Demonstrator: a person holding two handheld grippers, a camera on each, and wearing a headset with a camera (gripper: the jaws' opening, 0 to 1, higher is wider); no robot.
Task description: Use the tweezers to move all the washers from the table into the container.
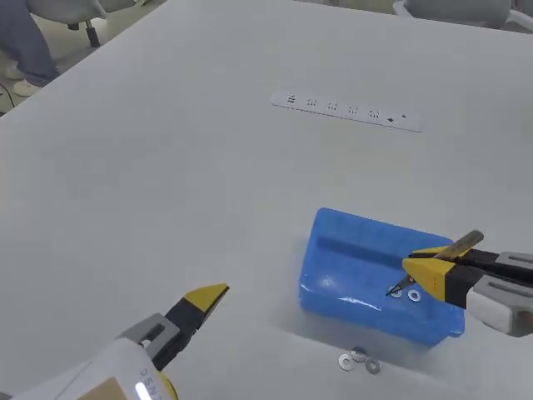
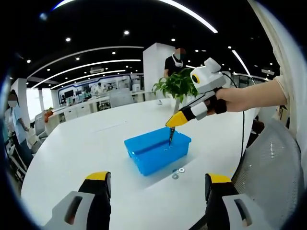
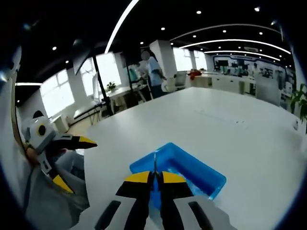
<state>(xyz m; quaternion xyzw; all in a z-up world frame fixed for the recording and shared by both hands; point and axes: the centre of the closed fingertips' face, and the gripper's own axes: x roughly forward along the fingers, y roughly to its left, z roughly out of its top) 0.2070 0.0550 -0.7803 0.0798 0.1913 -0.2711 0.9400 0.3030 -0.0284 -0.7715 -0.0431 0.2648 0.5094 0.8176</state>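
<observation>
- The washers are small, flat, silvery rings. Three washers (image 1: 358,360) lie close together on the white table (image 1: 166,167), just beside the near wall of the blue container (image 1: 366,267).
- Two more washers (image 1: 414,294) lie on the container's floor.
- The right gripper (image 3: 154,178) has its jaws pressed together on thin metal tweezers (image 3: 154,165), whose tips point down inside the container, near the two washers.
- The left gripper (image 2: 158,177) hovers over the table with jaws wide apart, holding nothing.
- A pale strip (image 1: 346,111) on the table carries dark marks too small to read.
</observation>
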